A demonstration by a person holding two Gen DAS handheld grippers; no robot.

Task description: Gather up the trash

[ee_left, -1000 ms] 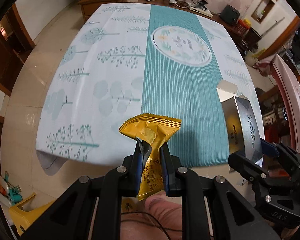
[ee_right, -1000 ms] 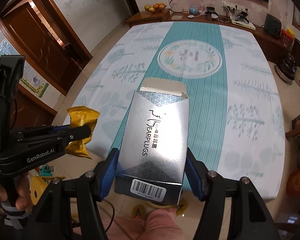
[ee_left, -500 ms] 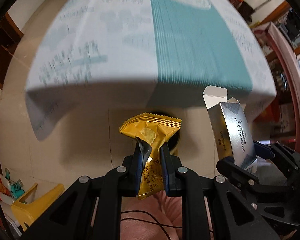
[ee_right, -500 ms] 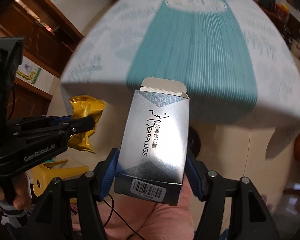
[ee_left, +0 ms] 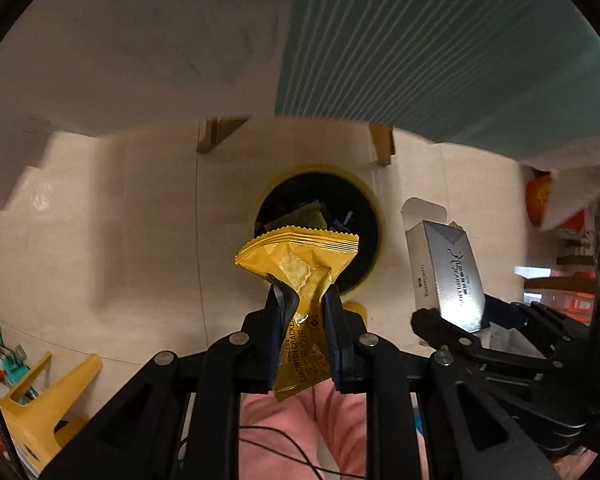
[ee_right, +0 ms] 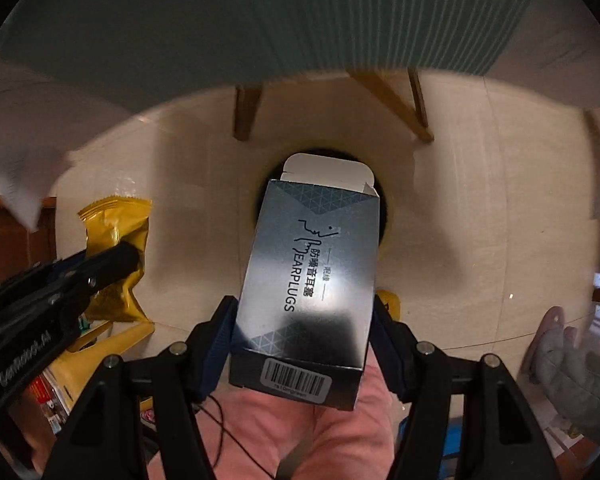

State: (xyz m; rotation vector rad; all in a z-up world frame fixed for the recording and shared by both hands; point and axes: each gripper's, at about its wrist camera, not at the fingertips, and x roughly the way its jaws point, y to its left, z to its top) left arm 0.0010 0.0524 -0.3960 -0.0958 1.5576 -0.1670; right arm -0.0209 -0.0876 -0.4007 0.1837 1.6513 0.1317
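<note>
Pinching a yellow wrapper [ee_left: 300, 268], the left gripper [ee_left: 303, 300] points down over the bin [ee_left: 374, 200] on the floor; its fingers [ee_left: 278, 312] are easing apart, yet both pads press the wrapper. Beside it, the right gripper [ee_right: 302, 320] clamps a silver box [ee_right: 312, 276] by its sides, flap open, above the same bin. Some trash already lies inside. Overhead hangs the worktop's teal cloth [ee_left: 440, 40].
</note>
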